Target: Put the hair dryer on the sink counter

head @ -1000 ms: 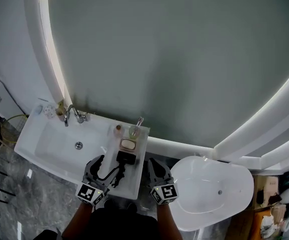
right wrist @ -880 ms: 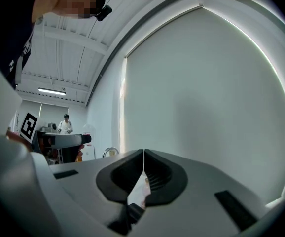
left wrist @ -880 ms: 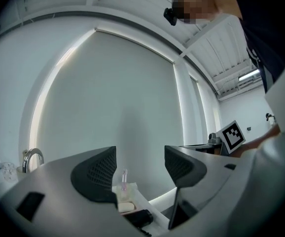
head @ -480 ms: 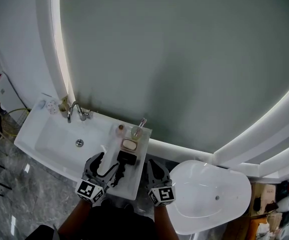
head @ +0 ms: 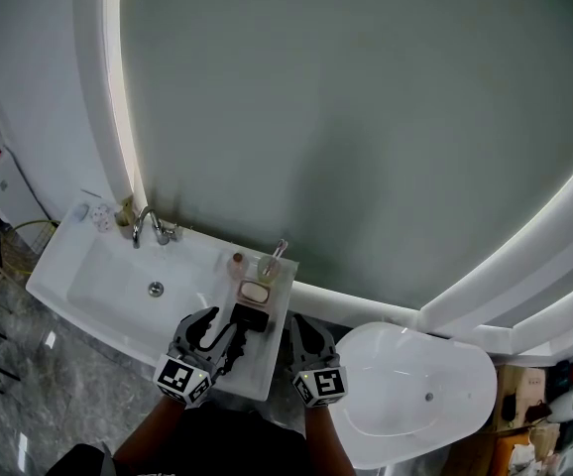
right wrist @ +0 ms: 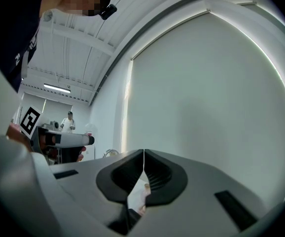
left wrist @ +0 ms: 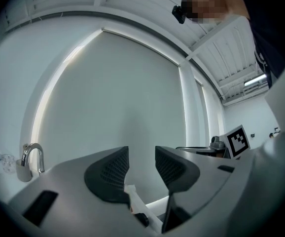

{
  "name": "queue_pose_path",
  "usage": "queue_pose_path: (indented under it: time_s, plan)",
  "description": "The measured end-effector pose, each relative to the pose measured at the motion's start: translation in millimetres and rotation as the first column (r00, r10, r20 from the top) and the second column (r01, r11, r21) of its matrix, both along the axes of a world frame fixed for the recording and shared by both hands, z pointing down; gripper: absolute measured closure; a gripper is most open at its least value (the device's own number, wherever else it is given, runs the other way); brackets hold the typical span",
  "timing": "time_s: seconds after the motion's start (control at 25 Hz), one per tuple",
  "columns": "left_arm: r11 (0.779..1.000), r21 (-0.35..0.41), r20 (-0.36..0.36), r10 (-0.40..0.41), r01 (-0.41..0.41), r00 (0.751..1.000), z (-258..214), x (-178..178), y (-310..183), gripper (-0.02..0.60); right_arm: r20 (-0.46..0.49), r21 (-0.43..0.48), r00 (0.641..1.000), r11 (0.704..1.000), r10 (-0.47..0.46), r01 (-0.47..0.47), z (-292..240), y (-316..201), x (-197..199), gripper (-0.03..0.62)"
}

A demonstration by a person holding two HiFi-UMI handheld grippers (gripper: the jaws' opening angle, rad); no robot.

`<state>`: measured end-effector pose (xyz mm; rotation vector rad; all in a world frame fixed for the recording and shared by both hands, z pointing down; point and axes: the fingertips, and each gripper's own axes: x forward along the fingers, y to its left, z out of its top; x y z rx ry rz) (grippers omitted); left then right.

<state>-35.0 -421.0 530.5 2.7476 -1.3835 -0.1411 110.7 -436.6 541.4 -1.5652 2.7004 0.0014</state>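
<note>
The small things [head: 267, 264] at the back of the desk [head: 265, 362] are too tiny to name, and the lower edge cuts both forearms [head: 154, 438].

left gripper [head: 217, 327]: level, jaws apart, just been closing, nothing between them | right gripper [head: 302, 331]: level, jaws together | side by side

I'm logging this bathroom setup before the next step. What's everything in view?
Mirror: one, grey, lit rim, wall.
Sink: one, white, left.
Faucet: one, chrome, behind sink.
Counter: one, white, right of sink.
Hair dryer: one, black, on counter.
Soap: one, beige, behind hair dryer.
Tub: one, white, right.
Left gripper: one, grey, by hair dryer; jaws just closed partway, nothing between.
Right gripper: one, grey, over counter's edge; jaws together.
</note>
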Motion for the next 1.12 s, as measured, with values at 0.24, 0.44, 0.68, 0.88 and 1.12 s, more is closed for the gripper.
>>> queue_pose_path:
  time_s: [0.24,0.44,0.68,0.88,1.12]
  plan:
    - [1.000,-0.023,0.016,-0.021,0.021,1.000,7.2,0.0,-2.3,0.546,0.015,0.004,1.000,1.000,-0.004,0.004,-2.4,-2.5,0.1,0.565]
    - [0.997,-0.046,0.014,-0.054,0.055,0.998,8.0,-6.0,-3.5,0.557,0.009,0.017,1.000,1.000,-0.021,0.021,-9.4,1.3,-3.2,0.565]
    - [0.998,-0.044,0.020,-0.047,0.048,0.999,6.8,-8.1,-0.3,0.557,0.016,0.001,1.000,1.000,-0.023,0.023,-6.3,4.1,-6.0,0.565]
    - [0.998,-0.043,0.029,-0.037,0.038,0.999,8.5,-9.5,2.2,0.557,0.019,-0.009,1.000,1.000,-0.024,0.025,-4.5,5.8,-9.0,0.566]
    - [0.998,-0.043,0.031,-0.037,0.038,0.999,8.3,-13.6,2.5,0.557,0.020,-0.011,0.999,0.999,-0.030,0.031,-3.2,7.1,-12.3,0.566]
